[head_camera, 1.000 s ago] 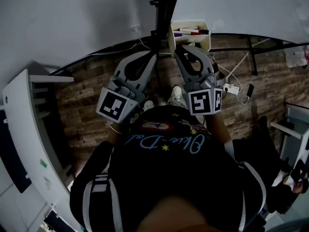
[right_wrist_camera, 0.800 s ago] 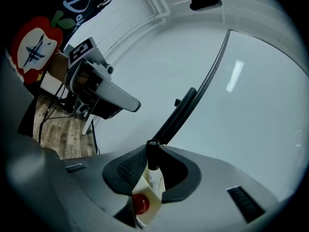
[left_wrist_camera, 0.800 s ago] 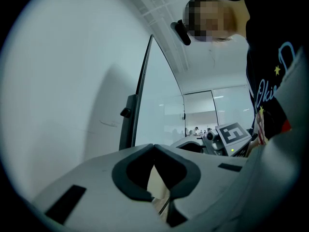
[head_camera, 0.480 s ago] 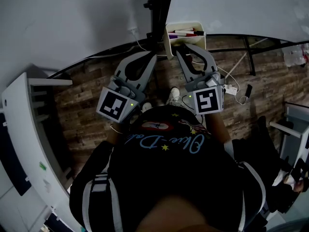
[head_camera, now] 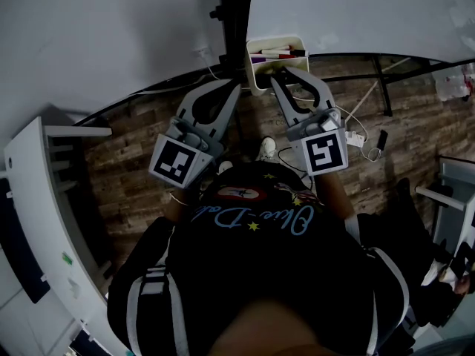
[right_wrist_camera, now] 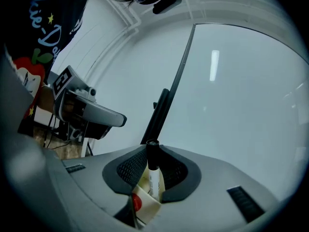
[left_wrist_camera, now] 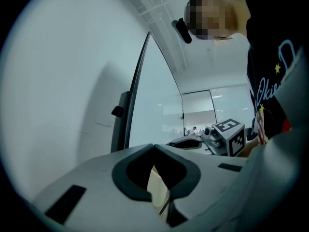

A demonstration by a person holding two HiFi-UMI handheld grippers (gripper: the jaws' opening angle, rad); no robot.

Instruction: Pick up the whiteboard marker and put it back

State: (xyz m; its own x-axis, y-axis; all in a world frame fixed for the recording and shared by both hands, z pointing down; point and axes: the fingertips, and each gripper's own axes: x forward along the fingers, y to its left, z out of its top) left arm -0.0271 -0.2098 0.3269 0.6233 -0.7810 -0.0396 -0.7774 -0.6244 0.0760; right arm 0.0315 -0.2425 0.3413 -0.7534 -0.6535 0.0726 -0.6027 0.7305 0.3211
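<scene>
In the right gripper view a whiteboard marker [right_wrist_camera: 153, 174] with a white body and black cap stands upright between the pads, and my right gripper [right_wrist_camera: 152, 164] is shut on it. Just below it is the cream marker box [right_wrist_camera: 145, 208], with a red marker end inside. In the head view the right gripper [head_camera: 277, 78] has its tips at the front wall of that box [head_camera: 260, 80], which hangs under the whiteboard [head_camera: 356, 13] and holds several markers [head_camera: 276, 53]. The left gripper [head_camera: 236, 87] is beside the box on its left, shut with nothing in it.
A black stand post [head_camera: 228, 21] rises just left of the box. A white shelf unit [head_camera: 37, 199] is at the left. Cables and a power strip [head_camera: 358, 135] lie on the brick-pattern floor at the right, near a black frame leg [head_camera: 382, 87].
The box now sits nearer the right gripper's tips than a second ago, and that gripper has rolled so its marker cube faces the camera squarely. The left gripper has barely moved.
</scene>
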